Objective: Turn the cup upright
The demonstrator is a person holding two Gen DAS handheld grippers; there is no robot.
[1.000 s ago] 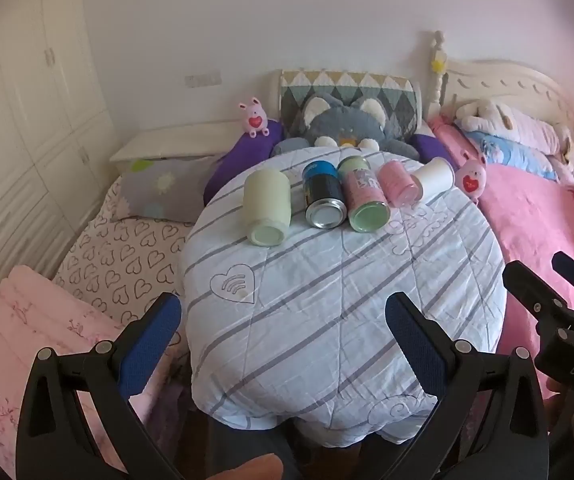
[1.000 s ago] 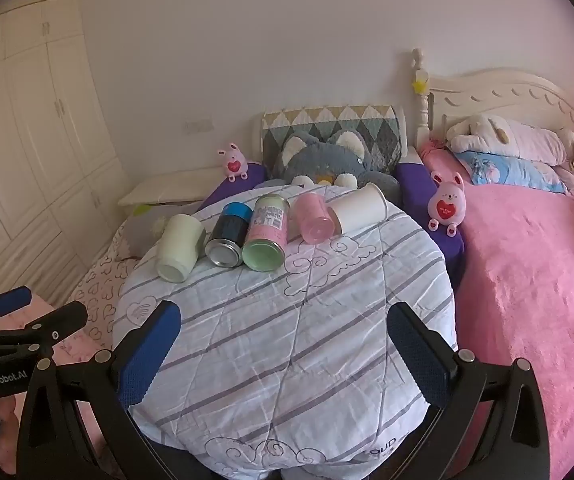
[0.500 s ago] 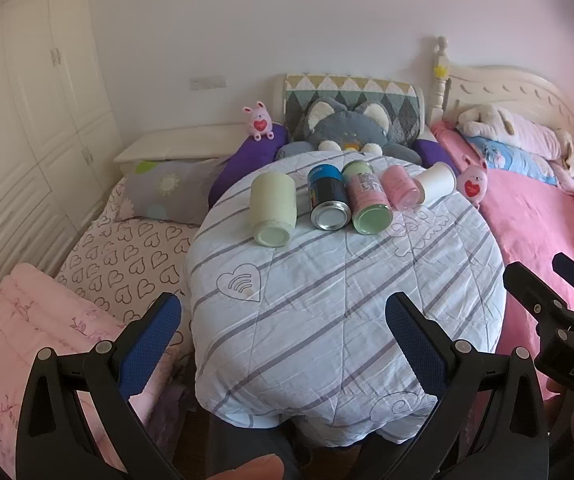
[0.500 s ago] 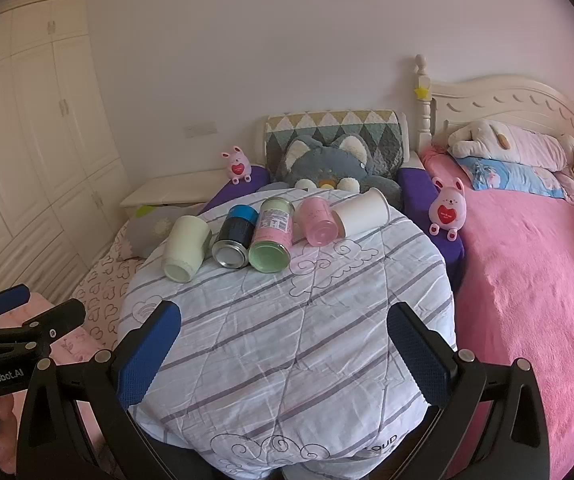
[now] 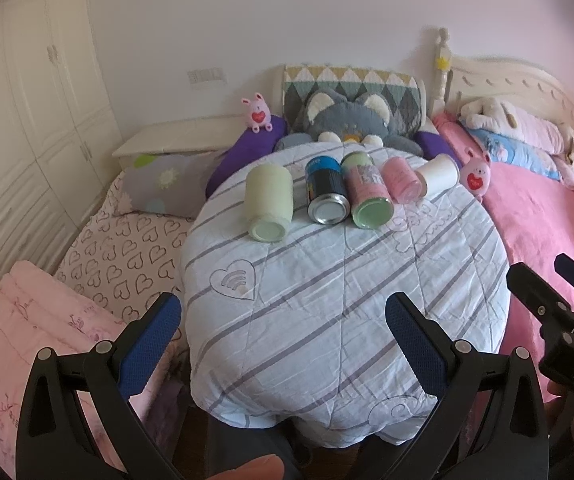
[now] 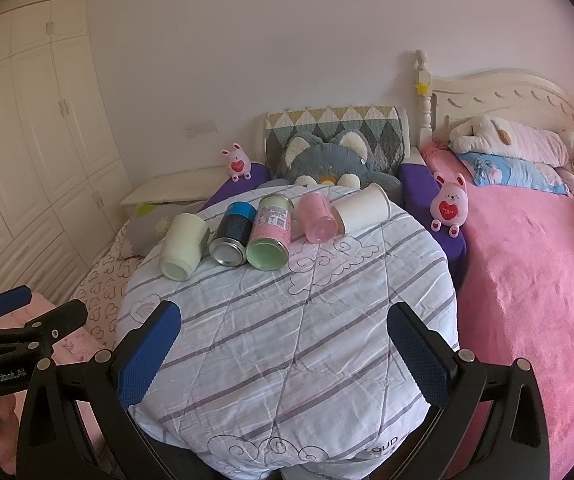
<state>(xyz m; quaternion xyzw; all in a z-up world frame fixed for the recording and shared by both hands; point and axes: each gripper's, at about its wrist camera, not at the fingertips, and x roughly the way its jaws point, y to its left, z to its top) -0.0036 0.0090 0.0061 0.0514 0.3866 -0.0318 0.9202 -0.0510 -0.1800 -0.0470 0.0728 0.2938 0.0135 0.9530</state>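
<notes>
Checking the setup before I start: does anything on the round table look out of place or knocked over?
Yes. All five containers lie on their sides in a row at the table's far edge: pale green cup, dark can, pink-labelled tin, pink cup, white paper cup. None stands upright. Nothing looks spilled. Both grippers hang open, empty.

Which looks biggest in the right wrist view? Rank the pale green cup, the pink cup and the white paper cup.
1. pale green cup, though it lies nearest the camera.
2. white paper cup.
3. pink cup, close to the paper cup; unsure.
</notes>
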